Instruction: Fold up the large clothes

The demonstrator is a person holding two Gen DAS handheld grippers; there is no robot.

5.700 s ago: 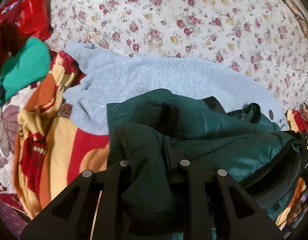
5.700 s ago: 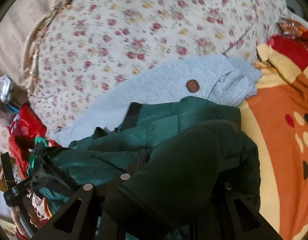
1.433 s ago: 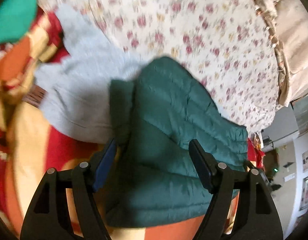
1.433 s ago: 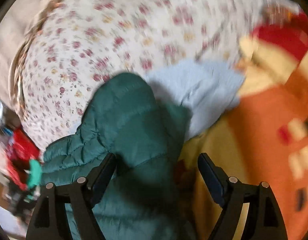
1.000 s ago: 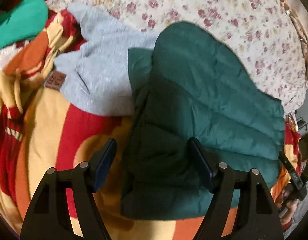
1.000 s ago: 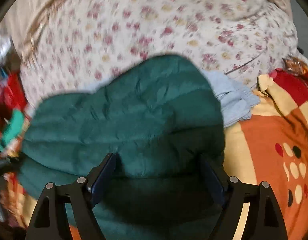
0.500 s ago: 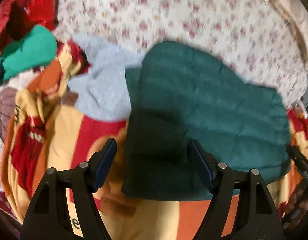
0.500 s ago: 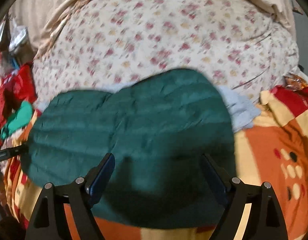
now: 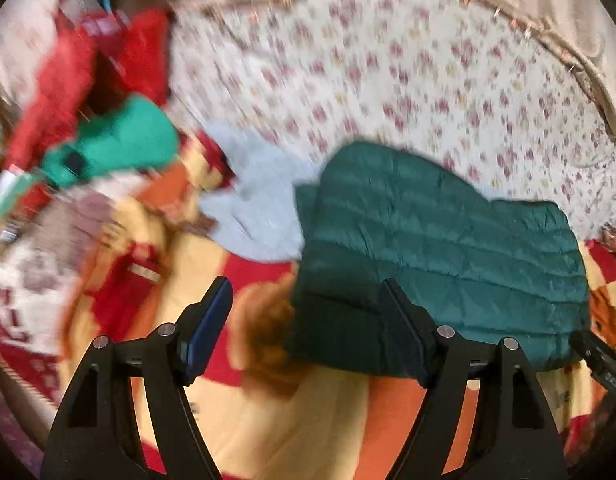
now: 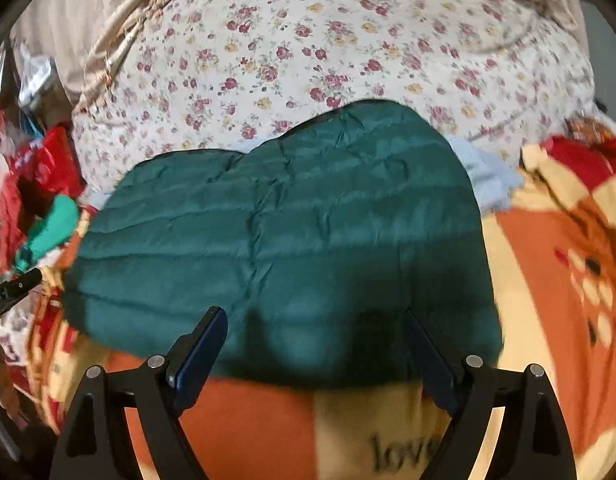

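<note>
**Green jacket folded flat, both grippers open and empty**

The green quilted jacket (image 10: 284,232) lies folded into a flat, roughly rectangular bundle on the orange, yellow and red blanket (image 10: 248,432), with its far edge up against the flowered quilt (image 10: 308,40). It partly covers a pale blue fleece garment (image 9: 260,204), which sticks out past the jacket's left side in the left wrist view and shows as a small corner at the jacket's right in the right wrist view.

The left gripper (image 9: 306,322) has its jaws wide apart and holds nothing; it hangs over the blanket at the jacket's near left corner, its right finger in front of the fabric. The right gripper (image 10: 315,346) is also wide open and empty, over the jacket's near edge, not pinching it.

At the blanket's far left lies a heap of red cloth (image 9: 64,76) and a bright green garment (image 9: 120,140), blurred in the left view. Writing on the blanket near the right gripper is partly legible.
</note>
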